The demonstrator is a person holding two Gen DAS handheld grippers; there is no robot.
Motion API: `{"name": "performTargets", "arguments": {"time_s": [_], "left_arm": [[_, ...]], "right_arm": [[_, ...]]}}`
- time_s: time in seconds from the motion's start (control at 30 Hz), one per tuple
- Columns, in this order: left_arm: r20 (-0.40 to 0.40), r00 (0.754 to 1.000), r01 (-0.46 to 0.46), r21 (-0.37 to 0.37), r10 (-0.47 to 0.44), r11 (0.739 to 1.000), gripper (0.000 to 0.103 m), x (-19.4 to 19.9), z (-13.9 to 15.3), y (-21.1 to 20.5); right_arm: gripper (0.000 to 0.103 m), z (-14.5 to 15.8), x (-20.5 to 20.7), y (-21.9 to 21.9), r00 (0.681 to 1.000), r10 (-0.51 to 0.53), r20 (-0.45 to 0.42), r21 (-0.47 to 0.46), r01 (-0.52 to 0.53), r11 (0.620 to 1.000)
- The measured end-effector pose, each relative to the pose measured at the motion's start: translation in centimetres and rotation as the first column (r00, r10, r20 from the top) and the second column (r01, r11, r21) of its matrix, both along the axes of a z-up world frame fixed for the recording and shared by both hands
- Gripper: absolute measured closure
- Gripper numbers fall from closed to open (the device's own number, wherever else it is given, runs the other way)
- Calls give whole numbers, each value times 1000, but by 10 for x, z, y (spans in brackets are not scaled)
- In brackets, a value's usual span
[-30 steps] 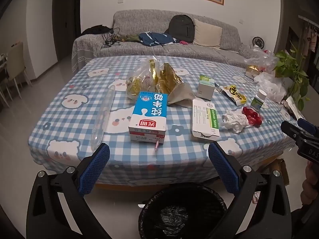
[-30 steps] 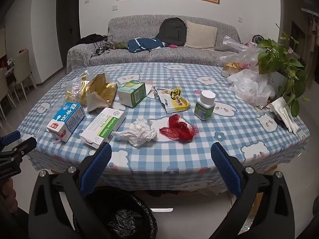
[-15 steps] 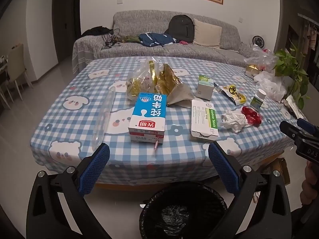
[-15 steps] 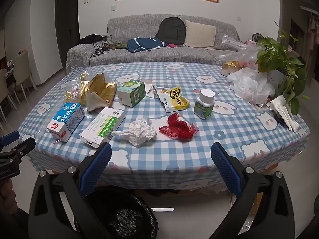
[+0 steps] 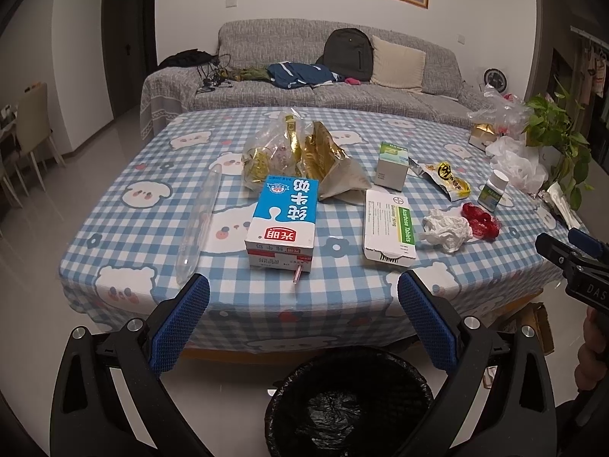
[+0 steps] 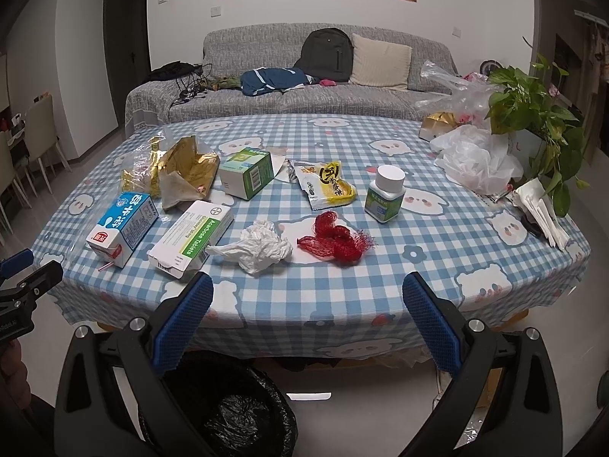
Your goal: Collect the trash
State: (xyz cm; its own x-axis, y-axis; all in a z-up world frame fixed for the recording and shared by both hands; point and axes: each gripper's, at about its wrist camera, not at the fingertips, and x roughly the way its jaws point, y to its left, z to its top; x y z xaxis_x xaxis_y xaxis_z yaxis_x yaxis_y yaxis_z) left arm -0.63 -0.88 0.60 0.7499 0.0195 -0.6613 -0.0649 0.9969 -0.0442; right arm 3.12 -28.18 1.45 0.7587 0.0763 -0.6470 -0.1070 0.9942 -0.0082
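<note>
Trash lies on the blue checked table [image 5: 125, 228]: a blue milk carton [image 5: 283, 217], a white tablet box [image 5: 388, 226], a crumpled tissue [image 6: 262, 247], red netting [image 6: 335, 238], a yellow snack wrapper [image 6: 329, 186], a green-white box [image 6: 247, 175], gold foil bags [image 5: 297, 152] and a clear plastic tube [image 5: 198, 221]. A black-lined bin [image 5: 348, 403] stands on the floor below the front edge. My left gripper [image 5: 302, 297] is open and empty, in front of the carton. My right gripper [image 6: 308, 301] is open and empty, before the tissue and netting.
A pill bottle [image 6: 384, 194], white plastic bags [image 6: 475, 160], a potted plant [image 6: 533, 114] and folded papers [image 6: 540, 213] sit at the table's right side. A grey sofa [image 5: 304, 76] with a backpack stands behind. Chairs [image 5: 30, 129] stand far left.
Both grippers have crept slightly forward toward the table; the view has shifted a little. Nothing on the table moved.
</note>
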Motion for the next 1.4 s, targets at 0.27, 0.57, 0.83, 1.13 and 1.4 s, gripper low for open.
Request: {"name": "performTargets", "arguments": {"time_s": [0.27, 0.57, 0.83, 1.13, 1.4], "left_arm": [[-8, 1000, 0, -11, 0, 1000, 6, 2, 0, -5], [-5, 1000, 11, -16, -11, 1000, 6, 6, 2, -9], [-9, 1000, 19, -23, -19, 1000, 6, 7, 1, -10], [-7, 1000, 19, -18, -20, 1000, 6, 6, 1, -9], [-11, 1000, 18, -17, -18, 1000, 6, 4, 1, -8]], "right_arm": [[7, 0, 2, -3, 1000, 6, -7, 6, -6, 1000], [7, -1, 3, -6, 1000, 6, -5, 12, -6, 1000], [7, 1, 2, -9, 1000, 4, -8, 27, -4, 1000], [7, 1, 2, -8, 1000, 6, -9, 26, -6, 1000], [7, 2, 1, -5, 1000, 7, -8, 21, -7, 1000]]}}
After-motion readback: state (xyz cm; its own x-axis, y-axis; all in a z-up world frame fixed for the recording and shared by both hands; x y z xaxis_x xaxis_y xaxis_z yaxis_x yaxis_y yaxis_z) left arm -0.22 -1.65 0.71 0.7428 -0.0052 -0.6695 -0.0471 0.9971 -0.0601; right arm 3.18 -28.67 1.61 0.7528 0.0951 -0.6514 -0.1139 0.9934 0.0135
